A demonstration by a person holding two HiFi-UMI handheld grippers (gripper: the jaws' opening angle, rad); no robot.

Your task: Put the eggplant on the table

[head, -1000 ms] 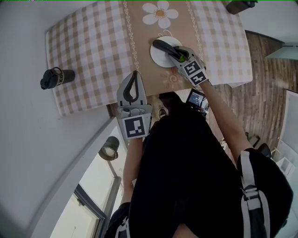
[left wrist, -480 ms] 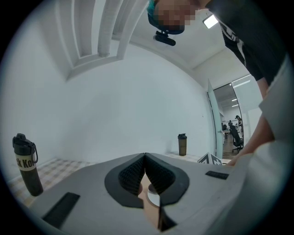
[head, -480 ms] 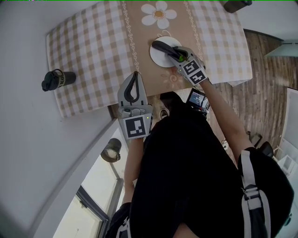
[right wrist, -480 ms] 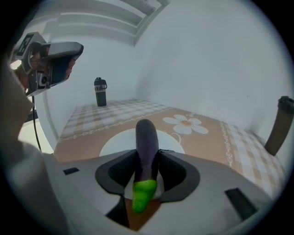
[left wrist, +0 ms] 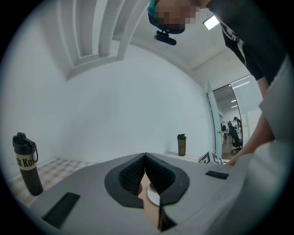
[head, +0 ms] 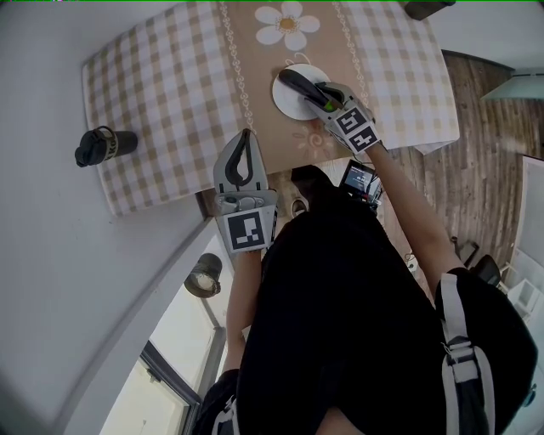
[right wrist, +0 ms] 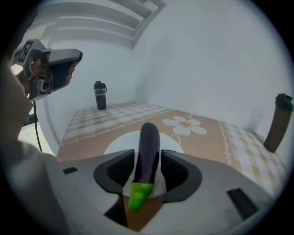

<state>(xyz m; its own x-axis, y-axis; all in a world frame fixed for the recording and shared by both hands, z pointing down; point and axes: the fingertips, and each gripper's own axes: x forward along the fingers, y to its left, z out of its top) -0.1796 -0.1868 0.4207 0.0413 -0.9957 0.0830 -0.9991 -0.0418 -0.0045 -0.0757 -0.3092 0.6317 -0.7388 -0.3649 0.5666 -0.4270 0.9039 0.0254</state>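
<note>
A dark purple eggplant (head: 297, 85) with a green stem end (right wrist: 138, 195) lies on a white plate (head: 287, 105) on the table's tan runner. My right gripper (head: 321, 95) reaches down over the plate's near side. In the right gripper view the eggplant (right wrist: 148, 147) runs lengthwise between the two dark pads (right wrist: 120, 172). The jaws are opening, and a thin gap shows beside the eggplant. My left gripper (head: 245, 138) hovers level at the table's near edge, apart from the plate. Its jaws (left wrist: 145, 159) are shut with nothing in them.
The table has a checked cloth (head: 161, 81) with a daisy print (head: 292, 24) beyond the plate. A black bottle (head: 104, 144) lies off the cloth's left corner. A second dark bottle (right wrist: 278, 121) stands at the table's far right. Wooden floor (head: 476, 127) lies to the right.
</note>
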